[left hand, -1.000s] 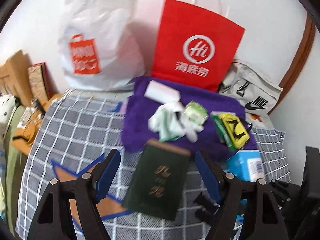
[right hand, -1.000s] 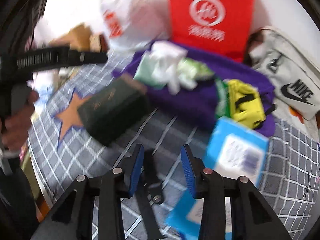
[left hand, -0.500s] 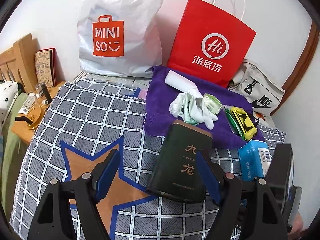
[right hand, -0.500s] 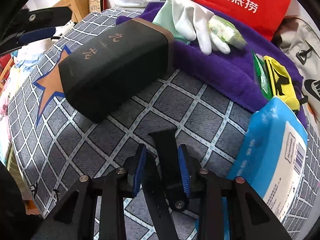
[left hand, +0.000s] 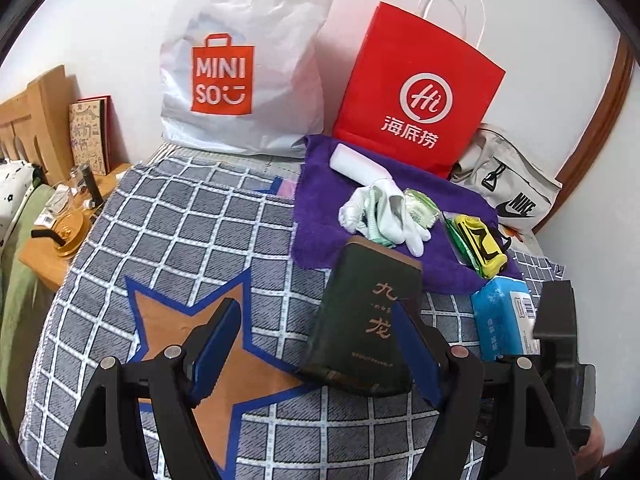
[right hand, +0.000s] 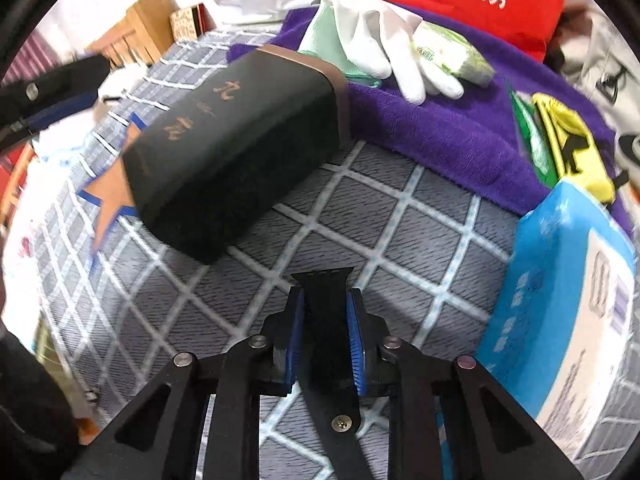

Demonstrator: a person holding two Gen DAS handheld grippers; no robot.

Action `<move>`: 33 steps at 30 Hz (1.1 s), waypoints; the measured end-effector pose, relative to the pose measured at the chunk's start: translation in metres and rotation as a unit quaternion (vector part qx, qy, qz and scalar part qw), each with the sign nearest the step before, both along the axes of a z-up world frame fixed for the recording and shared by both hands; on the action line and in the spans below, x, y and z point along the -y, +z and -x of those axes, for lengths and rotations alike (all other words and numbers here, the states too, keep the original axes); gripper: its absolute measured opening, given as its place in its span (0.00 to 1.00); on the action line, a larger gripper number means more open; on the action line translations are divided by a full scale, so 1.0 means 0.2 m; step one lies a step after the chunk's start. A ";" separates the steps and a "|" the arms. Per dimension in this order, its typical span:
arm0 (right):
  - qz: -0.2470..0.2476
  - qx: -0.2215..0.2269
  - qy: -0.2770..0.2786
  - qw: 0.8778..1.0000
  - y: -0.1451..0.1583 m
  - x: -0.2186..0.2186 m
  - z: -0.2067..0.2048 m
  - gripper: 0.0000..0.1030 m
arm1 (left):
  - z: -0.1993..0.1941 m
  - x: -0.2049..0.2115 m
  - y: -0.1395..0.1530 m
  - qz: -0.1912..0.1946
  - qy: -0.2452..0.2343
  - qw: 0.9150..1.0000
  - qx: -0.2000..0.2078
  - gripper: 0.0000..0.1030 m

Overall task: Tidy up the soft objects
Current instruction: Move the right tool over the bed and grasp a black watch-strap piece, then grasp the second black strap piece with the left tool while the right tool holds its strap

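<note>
My right gripper points down at the checked bed cover, its jaws closing with the blue pads against a black strap held between them. My left gripper stands open over the orange star. A dark green box lies just ahead, beside its right finger and not gripped. White gloves, a green packet and a yellow pouch lie on a purple towel. A blue tissue pack sits right of the strap.
A white MINISO bag and a red paper bag lean on the wall behind the towel. A grey Nike bag is at the back right. A wooden bedside shelf with small items stands at the left edge.
The right gripper's jaws have narrowed onto the black strap and it has dropped closer to the cover. The left gripper's view has shifted, with the box now nearer its right finger.
</note>
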State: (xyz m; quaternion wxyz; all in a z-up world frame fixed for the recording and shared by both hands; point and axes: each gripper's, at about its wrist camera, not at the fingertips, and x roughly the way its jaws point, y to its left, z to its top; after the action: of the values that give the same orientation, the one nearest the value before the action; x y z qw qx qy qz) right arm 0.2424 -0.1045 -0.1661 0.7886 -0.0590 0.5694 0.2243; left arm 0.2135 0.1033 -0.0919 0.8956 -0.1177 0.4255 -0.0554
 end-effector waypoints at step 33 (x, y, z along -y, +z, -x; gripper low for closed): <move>0.031 0.075 0.004 0.997 -0.02 0.12 0.75 0.30 | 0.47 0.16 -0.05 -0.028 -0.018 0.999 -0.001 0.74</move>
State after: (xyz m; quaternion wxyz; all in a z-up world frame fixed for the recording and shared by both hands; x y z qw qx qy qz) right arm 0.0915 -0.1281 -0.1708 0.8262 -0.1027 0.5149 0.2043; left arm 0.1185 0.0720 -0.1015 0.8968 -0.0855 0.4300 -0.0594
